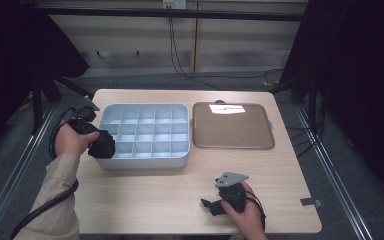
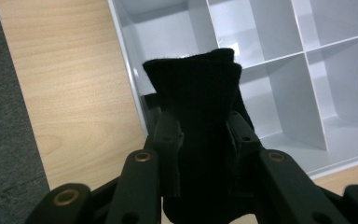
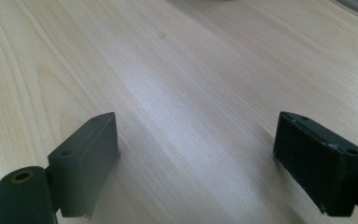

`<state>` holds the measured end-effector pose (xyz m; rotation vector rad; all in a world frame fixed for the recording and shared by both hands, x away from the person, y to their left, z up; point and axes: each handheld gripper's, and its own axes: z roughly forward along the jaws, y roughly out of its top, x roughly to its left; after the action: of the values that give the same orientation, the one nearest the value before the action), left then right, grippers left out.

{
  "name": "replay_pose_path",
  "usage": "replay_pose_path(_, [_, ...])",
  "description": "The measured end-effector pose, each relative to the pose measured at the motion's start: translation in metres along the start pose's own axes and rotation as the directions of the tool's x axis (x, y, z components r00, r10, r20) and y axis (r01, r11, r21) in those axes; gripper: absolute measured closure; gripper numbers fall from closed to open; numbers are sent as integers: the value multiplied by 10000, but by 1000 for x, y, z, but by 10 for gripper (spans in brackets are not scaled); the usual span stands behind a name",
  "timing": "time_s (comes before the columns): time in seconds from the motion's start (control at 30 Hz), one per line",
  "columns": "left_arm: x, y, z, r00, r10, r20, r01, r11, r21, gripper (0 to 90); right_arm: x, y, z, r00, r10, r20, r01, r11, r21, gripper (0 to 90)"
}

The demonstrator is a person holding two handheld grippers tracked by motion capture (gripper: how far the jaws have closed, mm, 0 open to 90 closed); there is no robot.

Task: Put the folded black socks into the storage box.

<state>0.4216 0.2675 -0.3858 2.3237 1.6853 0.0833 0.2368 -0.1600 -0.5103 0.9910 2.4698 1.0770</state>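
My left gripper (image 1: 101, 145) is shut on a folded black cloth (image 2: 200, 107), which it holds over the near-left corner of a pale blue divided organizer tray (image 1: 182, 157). In the left gripper view the cloth (image 2: 200, 107) sticks up between the jaws above the tray's corner compartments (image 2: 168, 32). My right gripper (image 1: 209, 205) rests low over the wooden table (image 1: 145, 195) near the front edge, right of centre. Its jaws stand wide apart with bare wood (image 3: 191, 116) between them.
A brown flat tray (image 1: 232, 131) with a white slip of paper (image 1: 226, 108) lies to the right of the organizer. A small grey tab (image 1: 311, 202) lies at the table's front right corner. Cables trail on the floor behind.
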Motion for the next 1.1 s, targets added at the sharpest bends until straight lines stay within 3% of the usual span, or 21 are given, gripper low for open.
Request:
replay_pose_path(0.67, [-9,1,18,9978,183,-631,-158,9990,412,707,0,0,0,10000,21,-15,-21,10000,8,134])
replay_pose_path(0.93, [-9,-2,32,9983,94,-580,-63,9986,531,702,0,0,0,10000,27,0,-27,10000,7,134])
replay_pose_path(1.1, [-9,-1,30,9985,36,-544,-10,9989,477,684,0,0,0,10000,22,1,-22,10000,4,134])
